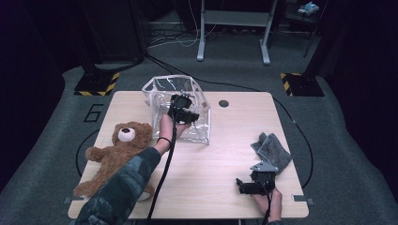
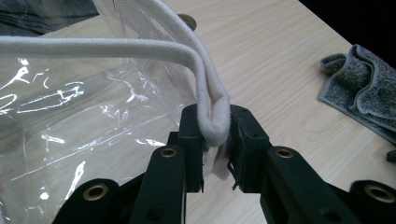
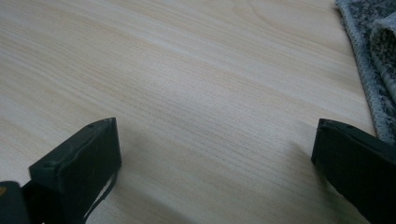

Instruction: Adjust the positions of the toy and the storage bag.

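Left gripper (image 2: 217,135) pinches the white webbing handle (image 2: 205,93) of the clear plastic bag (image 1: 180,105), holding it in position.

The left jaws press together on the doubled handle strap at the bag's rim; the bag stands at the far middle of the worktop (image 1: 225,140). The right gripper (image 1: 251,185) rests near the front right edge, jaws spread over bare wood beside the grey cloth (image 1: 273,151). The teddy bear (image 1: 119,152) lies at the left. Judged next move: hold the bag mouth open and steady so the right gripper can fetch something to load.
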